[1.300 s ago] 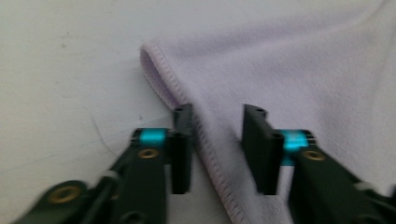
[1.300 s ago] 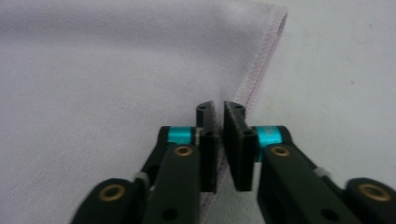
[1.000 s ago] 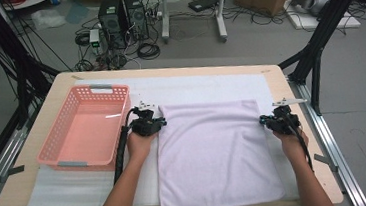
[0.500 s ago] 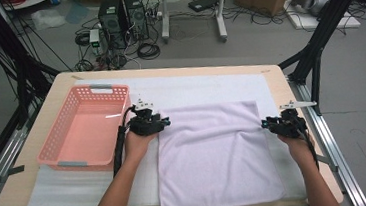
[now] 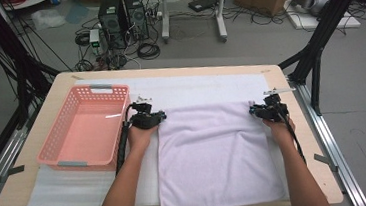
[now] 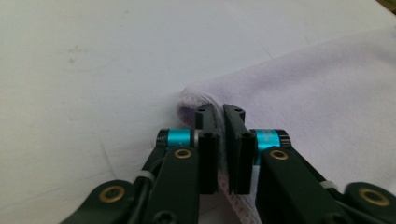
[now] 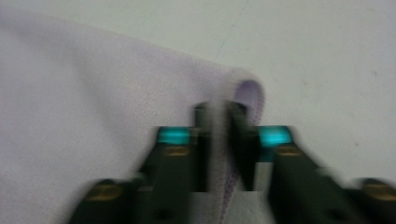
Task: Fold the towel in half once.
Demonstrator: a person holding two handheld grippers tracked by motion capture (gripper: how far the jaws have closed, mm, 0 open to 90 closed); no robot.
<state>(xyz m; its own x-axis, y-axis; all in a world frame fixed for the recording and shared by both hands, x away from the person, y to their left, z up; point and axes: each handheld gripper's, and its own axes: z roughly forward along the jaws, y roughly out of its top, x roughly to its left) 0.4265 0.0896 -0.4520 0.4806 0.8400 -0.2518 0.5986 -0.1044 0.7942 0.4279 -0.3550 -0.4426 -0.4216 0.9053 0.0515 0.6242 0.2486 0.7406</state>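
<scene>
A pale lilac towel (image 5: 215, 155) lies flat on the white mat, its far edge toward the back of the table. My left gripper (image 5: 158, 116) sits at the towel's far left corner. In the left gripper view, that gripper (image 6: 220, 109) has just closed, and a fold of the towel (image 6: 317, 93) is pinched between its jaws. My right gripper (image 5: 253, 111) is at the far right corner. In the blurred right gripper view, the right gripper (image 7: 219, 109) has also just closed, with the hemmed edge of the towel (image 7: 93, 84) between its jaws.
An empty pink plastic basket (image 5: 57, 154) stands at the table's left, close to my left forearm. The white mat (image 5: 195, 89) covers most of the wooden table (image 5: 298, 123). Computer towers, cables and frame legs stand on the floor beyond.
My right gripper has moved away from me and slightly left, from beside the towel's right edge to its far right corner. The left gripper has stayed at the far left corner.
</scene>
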